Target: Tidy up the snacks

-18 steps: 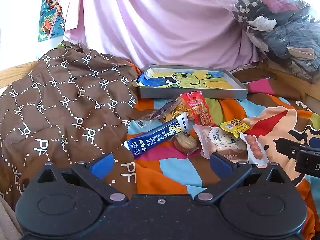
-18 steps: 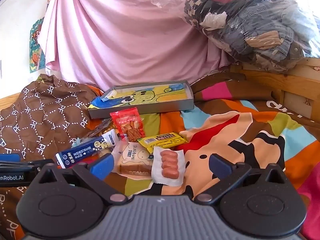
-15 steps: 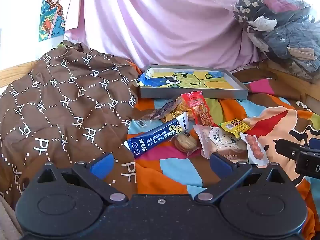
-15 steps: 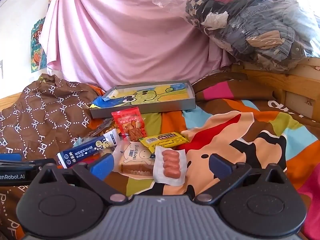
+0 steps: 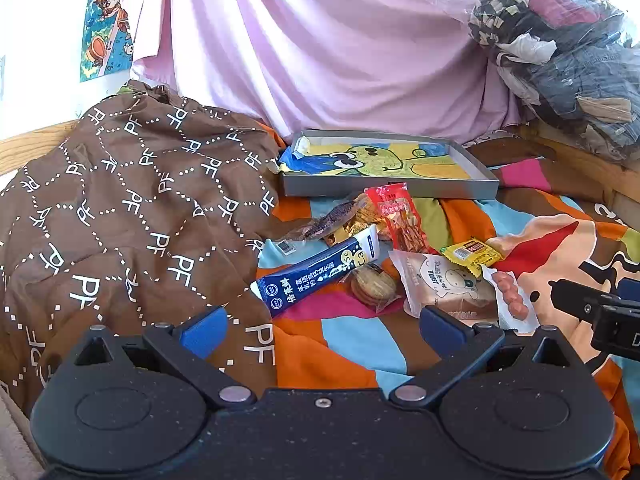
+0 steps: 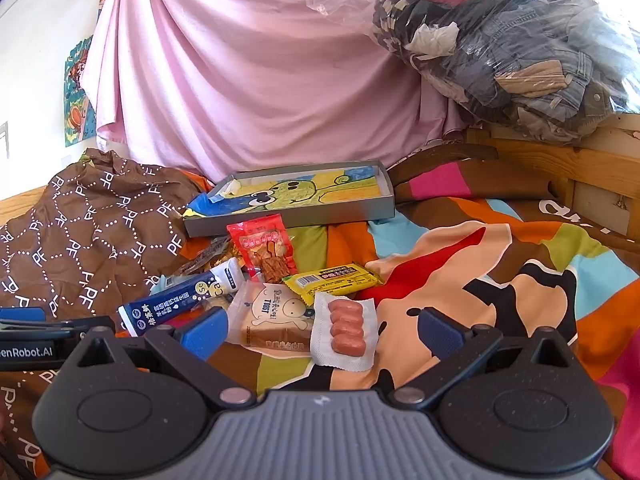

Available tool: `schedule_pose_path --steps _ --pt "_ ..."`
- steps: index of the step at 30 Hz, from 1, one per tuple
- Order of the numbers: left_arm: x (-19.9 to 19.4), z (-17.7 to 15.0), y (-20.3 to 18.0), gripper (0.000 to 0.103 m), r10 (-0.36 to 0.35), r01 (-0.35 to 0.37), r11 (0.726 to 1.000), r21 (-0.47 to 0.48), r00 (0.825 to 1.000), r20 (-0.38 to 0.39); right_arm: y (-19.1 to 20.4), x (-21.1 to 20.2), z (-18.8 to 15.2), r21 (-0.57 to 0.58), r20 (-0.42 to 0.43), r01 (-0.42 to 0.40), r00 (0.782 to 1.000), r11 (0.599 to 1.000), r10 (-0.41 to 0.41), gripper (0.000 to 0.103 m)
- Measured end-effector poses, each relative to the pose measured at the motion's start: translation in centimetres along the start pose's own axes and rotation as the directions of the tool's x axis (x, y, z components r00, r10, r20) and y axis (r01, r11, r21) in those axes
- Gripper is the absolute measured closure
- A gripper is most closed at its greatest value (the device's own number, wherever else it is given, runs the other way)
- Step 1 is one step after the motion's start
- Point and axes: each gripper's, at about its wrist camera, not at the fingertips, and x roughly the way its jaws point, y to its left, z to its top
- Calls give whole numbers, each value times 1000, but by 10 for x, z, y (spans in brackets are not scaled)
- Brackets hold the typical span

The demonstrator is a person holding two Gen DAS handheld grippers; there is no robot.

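Both tools, left [image 5: 322, 322] and right [image 6: 322, 326], gape empty before the snacks [image 6: 280, 292], probably bound for the tray [image 6: 288, 216] behind.

Pink drape [image 6: 256, 80] covers the wall, perhaps a window.

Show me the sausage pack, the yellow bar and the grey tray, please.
sausage pack [image 6: 347, 330], right wrist view, on the pink sausages.
yellow bar [image 6: 334, 280], right wrist view, middle of the wrapper.
grey tray [image 6: 304, 214], right wrist view, near wall.
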Motion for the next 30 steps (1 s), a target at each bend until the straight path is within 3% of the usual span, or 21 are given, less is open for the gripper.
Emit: schedule_pose_path --steps 30 --pt "4 -1 3 1 -1 1 1000 -10 1000 -9 1 0 -3 16 -15 -30 999 999 31 0"
